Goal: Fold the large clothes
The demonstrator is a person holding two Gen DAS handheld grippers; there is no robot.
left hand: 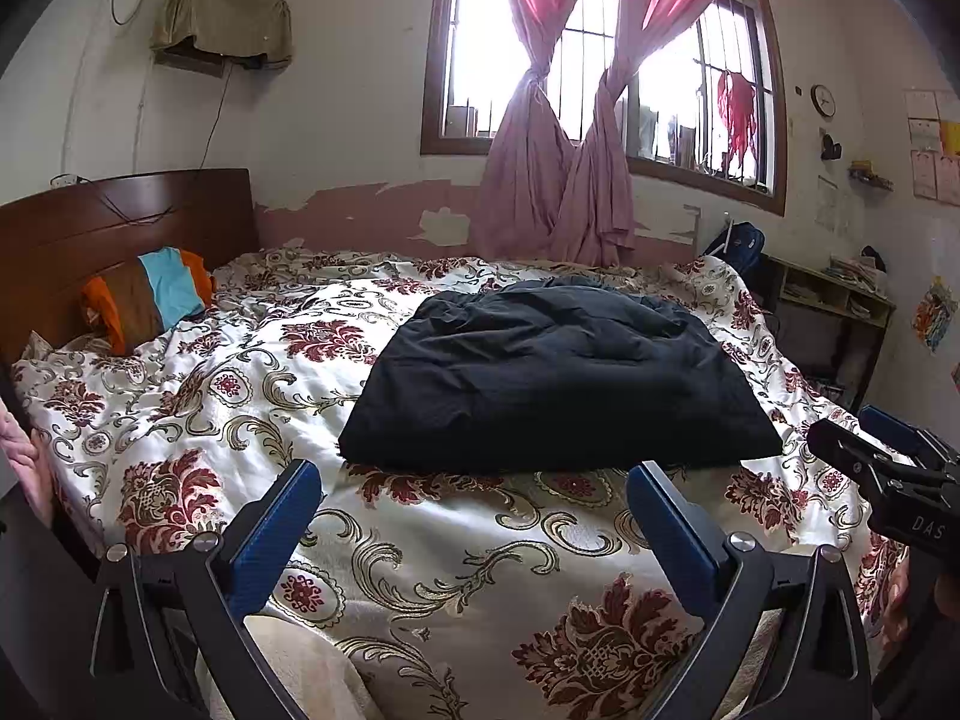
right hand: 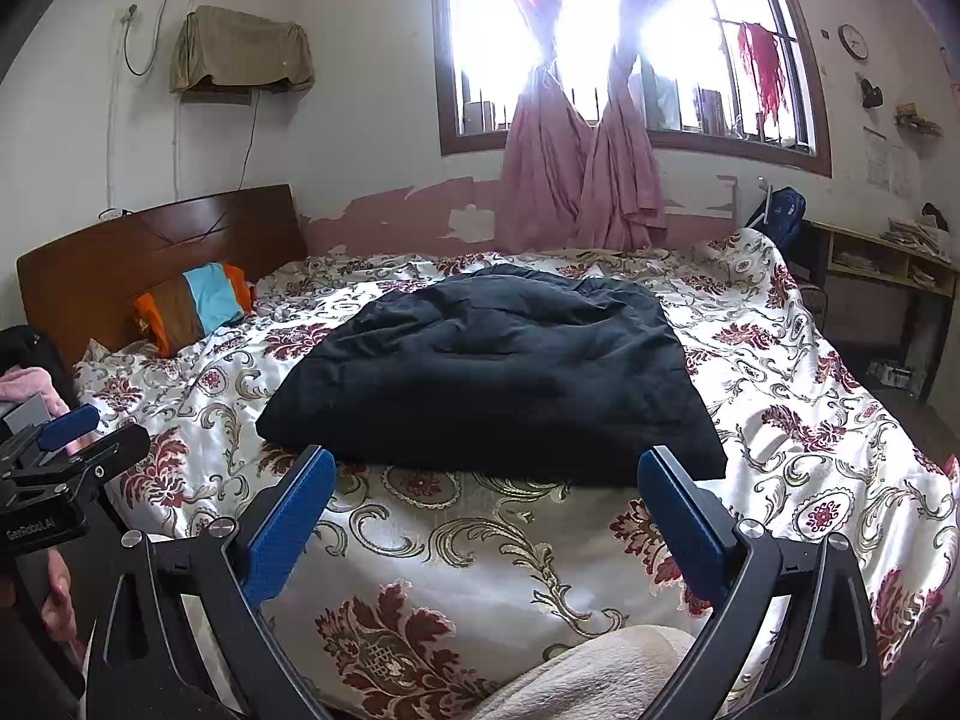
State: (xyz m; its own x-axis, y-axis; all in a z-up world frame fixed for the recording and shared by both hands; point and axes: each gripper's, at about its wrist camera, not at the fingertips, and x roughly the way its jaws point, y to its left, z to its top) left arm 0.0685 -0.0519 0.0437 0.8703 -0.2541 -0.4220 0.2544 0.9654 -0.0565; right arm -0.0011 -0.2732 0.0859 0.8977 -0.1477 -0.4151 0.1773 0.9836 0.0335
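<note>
A large dark navy garment (left hand: pixel 558 384) (right hand: pixel 492 372) lies folded into a puffy rectangle in the middle of the bed, on a floral cover (left hand: pixel 456 546) (right hand: pixel 456 546). My left gripper (left hand: pixel 474 480) hovers open above the bed's near edge, just short of the garment's front edge, with nothing between its blue pads. Over the same edge my right gripper (right hand: pixel 486 468) is open too and holds nothing; its body shows at the far right of the left wrist view (left hand: pixel 888 468). At the left edge of the right wrist view, the left gripper's body (right hand: pixel 60 450) appears.
A striped orange, brown and blue pillow (left hand: pixel 150 294) (right hand: pixel 192 303) leans on the wooden headboard (left hand: pixel 120 222). Pink curtains (left hand: pixel 558 180) hang at the window behind the bed. A desk with shelves (right hand: pixel 888 264) stands right of the bed. A cream towel (right hand: pixel 600 678) lies at the near edge.
</note>
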